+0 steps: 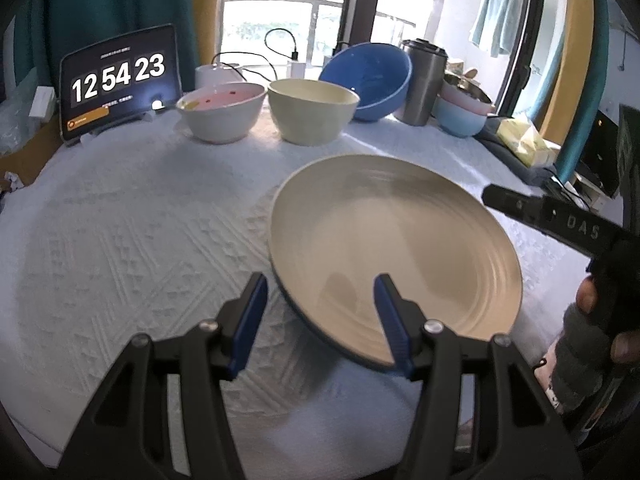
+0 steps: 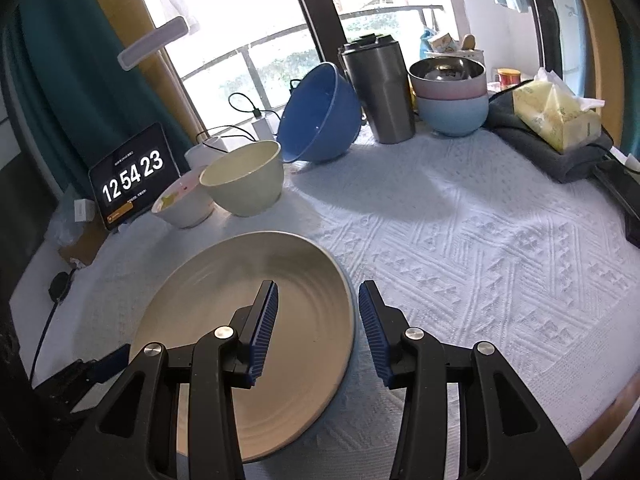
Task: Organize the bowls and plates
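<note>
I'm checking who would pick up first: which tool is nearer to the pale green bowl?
Neither clearly: both tools, left and right, are open and straddle opposite rims of the cream plate, well short of the pale green bowl. The right looks marginally closer.

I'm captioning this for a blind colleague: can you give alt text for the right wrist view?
An open right gripper straddles the right rim of a large cream plate on a white tablecloth. Behind it stand a pink-lined bowl, a cream bowl, a tilted blue bowl, a steel tumbler and a clock.
</note>
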